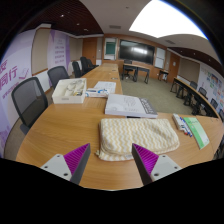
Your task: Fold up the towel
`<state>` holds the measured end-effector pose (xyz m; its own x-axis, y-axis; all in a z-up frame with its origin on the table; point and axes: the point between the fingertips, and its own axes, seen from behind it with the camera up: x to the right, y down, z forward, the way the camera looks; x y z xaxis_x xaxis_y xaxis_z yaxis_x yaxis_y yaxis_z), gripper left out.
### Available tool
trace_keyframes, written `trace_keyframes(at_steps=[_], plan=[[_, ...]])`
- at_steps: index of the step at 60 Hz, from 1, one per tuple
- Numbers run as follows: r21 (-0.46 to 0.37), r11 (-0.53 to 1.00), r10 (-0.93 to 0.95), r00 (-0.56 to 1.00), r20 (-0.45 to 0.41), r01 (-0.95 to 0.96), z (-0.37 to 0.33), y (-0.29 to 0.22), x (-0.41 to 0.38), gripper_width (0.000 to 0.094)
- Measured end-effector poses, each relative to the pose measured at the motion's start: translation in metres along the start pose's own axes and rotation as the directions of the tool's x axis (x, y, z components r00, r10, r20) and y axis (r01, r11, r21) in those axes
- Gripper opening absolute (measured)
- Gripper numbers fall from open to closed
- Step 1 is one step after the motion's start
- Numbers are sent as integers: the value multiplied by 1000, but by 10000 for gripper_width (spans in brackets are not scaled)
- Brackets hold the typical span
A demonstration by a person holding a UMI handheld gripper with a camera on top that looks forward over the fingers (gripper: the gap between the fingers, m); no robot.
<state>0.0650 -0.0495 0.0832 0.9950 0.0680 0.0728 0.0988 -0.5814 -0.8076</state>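
At left a chair (pixel 29 100) stands by the desk (pixel 60 128), with a cream bundle (pixel 70 90) above it, hard to identify. The towel (pixel 137 138) lies folded at lower centre, just beyond the tongs (pixel 111 160), released and empty. Papers (pixel 130 105) lie behind; right-edge items (pixel 194 128) are unclear.
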Motion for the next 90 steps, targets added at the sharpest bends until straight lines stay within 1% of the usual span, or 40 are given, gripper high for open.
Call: trace_keyframes(at_steps=[6,13,15,19,21,22,25,28,29,30,31,37,40,45,50,56,60,64,69,73,76,78,82,84,88,89,90], plan=[[-29,998,-55,998,3,55,54,-13,-14,848],[-78,991,-104,995,12,104,108,-9,-17,797],[-93,989,-116,993,18,118,118,-6,-18,771],[-134,982,-129,991,31,132,133,7,-23,683],[-131,983,-122,992,42,126,137,8,-24,643],[-119,986,-116,992,44,120,137,7,-24,615],[-122,985,-118,992,45,123,137,8,-24,502],[-131,981,-135,990,43,140,139,9,-23,307],[-132,980,-142,989,37,145,139,9,-20,226],[-134,979,-152,988,19,154,141,9,-14,138],[-134,977,-165,986,1,163,142,9,-9,91],[-151,971,-186,982,20,187,141,10,-13,52],[-159,969,-183,982,46,188,139,7,-15,43],[-166,976,-116,983,141,139,127,1,-38,34],[-131,987,-62,971,230,94,100,-21,-65,34],[-93,996,40,940,340,-9,64,-62,-93,33],[-61,995,93,920,381,-75,48,-89,-87,35],[-41,992,122,923,364,-115,50,-106,-67,37],[-46,992,130,945,300,-122,72,-96,-19,39],[-87,989,136,964,228,-119,92,-77,16,46],[-103,988,136,973,184,-119,112,-56,49,74],[-119,987,129,978,163,-110,116,-51,61,141],[-140,985,118,985,122,-101,125,-37,88,334],[-137,986,109,989,99,-95,124,-34,102,459],[-118,991,77,994,71,-68,113,-38,120,777],[-110,992,68,995,67,-61,109,-41,123,842],[-102,993,59,996,62,-53,105,-43,126,873]])
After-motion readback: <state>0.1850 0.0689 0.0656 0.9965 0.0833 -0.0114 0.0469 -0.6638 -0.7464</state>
